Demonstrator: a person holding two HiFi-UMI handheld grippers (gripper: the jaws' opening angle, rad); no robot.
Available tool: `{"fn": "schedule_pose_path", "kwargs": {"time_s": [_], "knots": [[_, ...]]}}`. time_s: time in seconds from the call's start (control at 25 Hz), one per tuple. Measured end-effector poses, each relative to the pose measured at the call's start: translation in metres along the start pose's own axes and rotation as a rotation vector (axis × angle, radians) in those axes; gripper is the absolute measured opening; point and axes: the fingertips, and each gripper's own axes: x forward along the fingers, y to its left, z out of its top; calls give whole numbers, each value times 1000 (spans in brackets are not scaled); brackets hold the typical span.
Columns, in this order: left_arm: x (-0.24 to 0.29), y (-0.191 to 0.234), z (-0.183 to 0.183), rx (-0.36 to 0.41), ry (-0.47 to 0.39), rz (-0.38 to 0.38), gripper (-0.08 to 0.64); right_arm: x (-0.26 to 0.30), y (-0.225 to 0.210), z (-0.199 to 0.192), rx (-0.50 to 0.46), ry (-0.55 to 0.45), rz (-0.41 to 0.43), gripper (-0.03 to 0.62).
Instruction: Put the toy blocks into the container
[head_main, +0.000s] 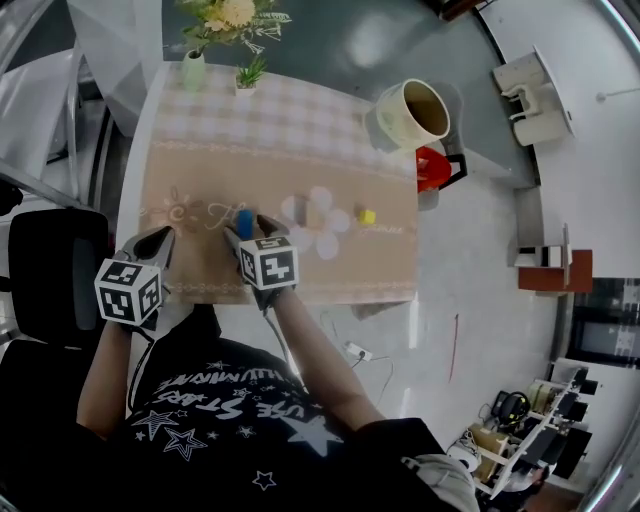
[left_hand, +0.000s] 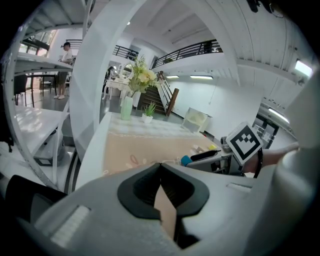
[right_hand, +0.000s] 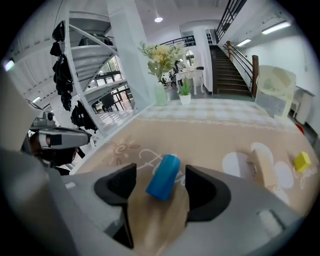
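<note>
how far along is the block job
Nothing looks done: no block shows in the container. In hand: the right gripper has its open jaws either side of the blue block, not gripping yet. Left: that block, the wooden block and the yellow block, all lying on the tablecloth.

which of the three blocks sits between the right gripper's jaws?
The blue cylinder, lying between the right gripper's open jaws, not yet gripped. The wooden block and yellow block lie off to its right.
</note>
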Motion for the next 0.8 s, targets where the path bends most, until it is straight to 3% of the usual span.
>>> {"fn": "schedule_pose_path", "kwargs": {"time_s": [0.12, 0.24, 0.56, 0.8], "knots": [[5, 6, 4, 0, 1, -5, 9, 6, -2, 0, -3, 23, -19, 289], [9, 9, 6, -4, 2, -10, 9, 9, -4, 0, -6, 46, -43, 196], [16, 12, 11, 23, 9, -32, 9, 18, -1, -5, -115, 123, -64, 158], [12, 14, 19, 29, 2, -44, 9, 8, 4, 5, -72, 97, -45, 150]]}}
